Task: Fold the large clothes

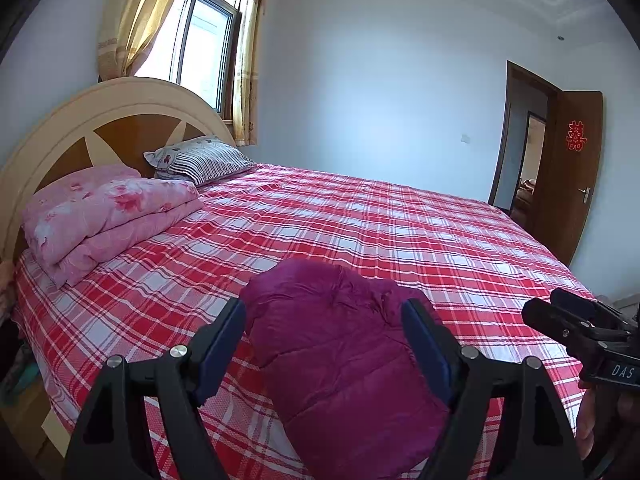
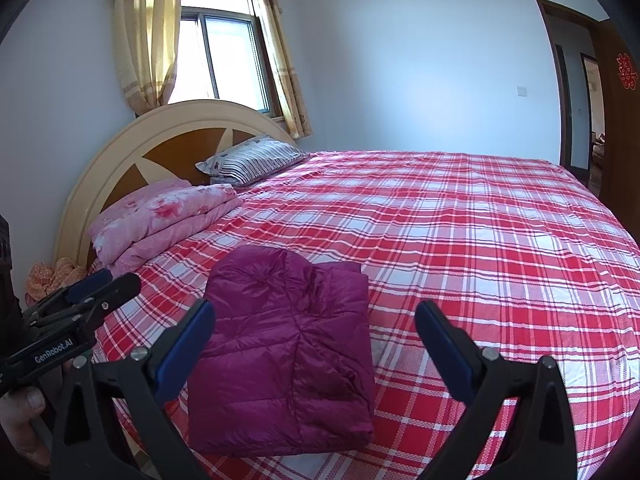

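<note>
A magenta puffer jacket (image 2: 288,360) lies folded into a compact rectangle on the red plaid bed (image 2: 480,248), near its front edge. In the left wrist view the jacket (image 1: 340,360) shows between the fingers of my left gripper (image 1: 324,308), which is open and hovers short of it, pads apart from the fabric. My right gripper (image 2: 316,309) is open wide and empty, with the jacket below and slightly left of its gap. Each gripper also shows side-on in the other's view: the right gripper (image 1: 560,312) at the right edge, the left gripper (image 2: 104,284) at the left edge.
A folded pink floral quilt (image 1: 104,216) and a striped pillow (image 1: 204,160) sit by the rounded headboard (image 1: 60,132) at the back left. A curtained window (image 2: 224,52) is behind it. A brown door (image 1: 576,168) stands open at the right. A hand (image 2: 20,416) holds the left gripper.
</note>
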A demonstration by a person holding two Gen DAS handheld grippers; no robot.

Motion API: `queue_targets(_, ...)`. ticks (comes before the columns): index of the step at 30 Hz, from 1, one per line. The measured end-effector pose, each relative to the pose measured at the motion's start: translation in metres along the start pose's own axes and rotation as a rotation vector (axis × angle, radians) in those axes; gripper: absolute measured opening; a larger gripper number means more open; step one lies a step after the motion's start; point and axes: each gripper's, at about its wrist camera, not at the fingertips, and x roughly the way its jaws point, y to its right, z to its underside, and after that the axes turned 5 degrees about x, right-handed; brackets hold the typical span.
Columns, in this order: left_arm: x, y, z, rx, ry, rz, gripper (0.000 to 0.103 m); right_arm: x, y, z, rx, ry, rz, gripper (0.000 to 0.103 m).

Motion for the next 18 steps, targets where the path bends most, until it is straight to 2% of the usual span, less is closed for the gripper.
queue_targets(15, -0.0043, 0.0001, -0.0031, 0.024, 0.017, -0.016, 0.08, -0.0045, 0.0024, 0.0034, 0.0, 0.021, -0.002, 0.102)
queue_targets(18, -0.0063, 0.0001, -0.0048, 0.025, 0.026, -0.024, 0.092, -0.0067, 0.0014, 0.0031, -0.006, 0.026, -0.005, 0.102)
